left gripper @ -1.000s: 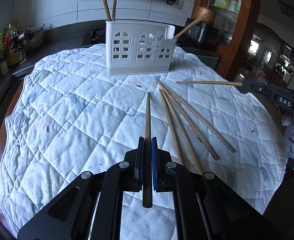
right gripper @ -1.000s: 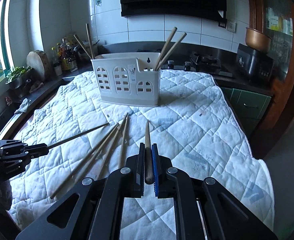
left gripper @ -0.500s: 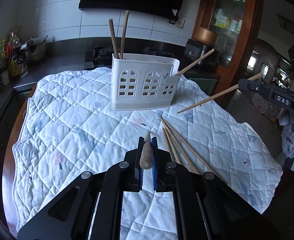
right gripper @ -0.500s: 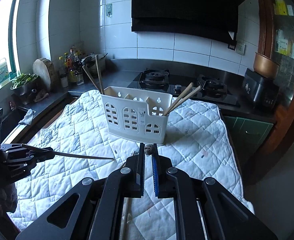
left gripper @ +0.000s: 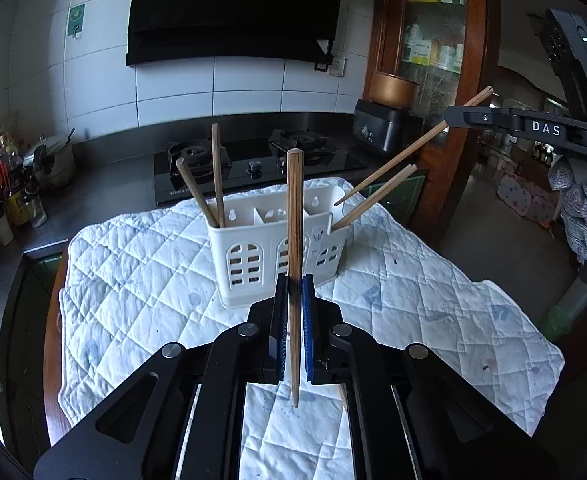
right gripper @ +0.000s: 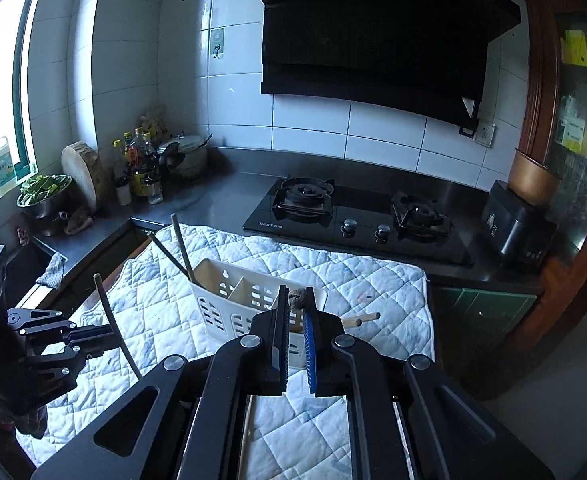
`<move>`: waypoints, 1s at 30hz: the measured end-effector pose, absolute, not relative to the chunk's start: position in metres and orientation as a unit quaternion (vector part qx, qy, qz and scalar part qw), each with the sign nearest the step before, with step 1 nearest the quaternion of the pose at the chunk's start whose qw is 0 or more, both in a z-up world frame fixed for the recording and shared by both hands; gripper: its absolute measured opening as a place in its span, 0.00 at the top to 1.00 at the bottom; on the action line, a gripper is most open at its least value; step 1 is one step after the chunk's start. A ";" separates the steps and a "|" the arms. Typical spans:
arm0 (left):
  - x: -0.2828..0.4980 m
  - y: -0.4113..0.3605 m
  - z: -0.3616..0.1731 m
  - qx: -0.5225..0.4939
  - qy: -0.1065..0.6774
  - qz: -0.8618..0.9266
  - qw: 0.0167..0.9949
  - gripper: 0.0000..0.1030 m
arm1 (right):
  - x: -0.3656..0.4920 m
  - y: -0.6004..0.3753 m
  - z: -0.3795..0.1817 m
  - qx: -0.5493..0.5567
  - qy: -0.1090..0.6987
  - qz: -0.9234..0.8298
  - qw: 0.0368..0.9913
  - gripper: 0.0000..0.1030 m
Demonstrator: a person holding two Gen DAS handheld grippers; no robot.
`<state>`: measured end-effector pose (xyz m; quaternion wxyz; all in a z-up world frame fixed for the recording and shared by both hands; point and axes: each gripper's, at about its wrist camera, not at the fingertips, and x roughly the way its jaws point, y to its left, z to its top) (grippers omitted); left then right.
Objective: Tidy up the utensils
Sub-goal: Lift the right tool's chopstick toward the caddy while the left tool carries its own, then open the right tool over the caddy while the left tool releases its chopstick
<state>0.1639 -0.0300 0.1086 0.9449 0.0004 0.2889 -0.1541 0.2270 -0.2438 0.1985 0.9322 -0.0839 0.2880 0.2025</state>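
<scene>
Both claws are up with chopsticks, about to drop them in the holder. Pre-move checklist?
1. Left claw shut on its chopstick: ok.
2. Right claw shut on its chopstick: ok.
3. Left chopstick near upright: ok.
4. Right chopstick slanted, tip toward the white holder: not ok for a straight drop.
5. Holder upright on the quilted cloth: ok.
6. Middle compartment free: cannot tell; the end compartments already hold chopsticks.

- The left black two-finger gripper (left gripper: 293,296) has its blue-padded jaws clamped on a thin wooden chopstick (left gripper: 294,240) that stands almost upright.
- The right black two-finger gripper (right gripper: 296,300) is clamped likewise on a second wooden chopstick (right gripper: 298,299), seen end-on between its pads.
</scene>
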 end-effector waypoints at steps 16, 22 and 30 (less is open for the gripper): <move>0.228 -0.036 0.204 -0.006 0.171 -0.113 0.979 0.95 | 0.273 -0.234 0.157 -0.080 0.351 0.210 0.909 0.94; 0.257 -0.039 0.196 -0.010 0.163 -0.091 0.982 0.95 | 0.283 -0.232 0.146 -0.081 0.355 0.217 0.906 0.94; 0.283 -0.033 0.164 -0.018 0.194 -0.084 0.977 0.95 | 0.290 -0.230 0.130 -0.079 0.364 0.225 0.900 0.94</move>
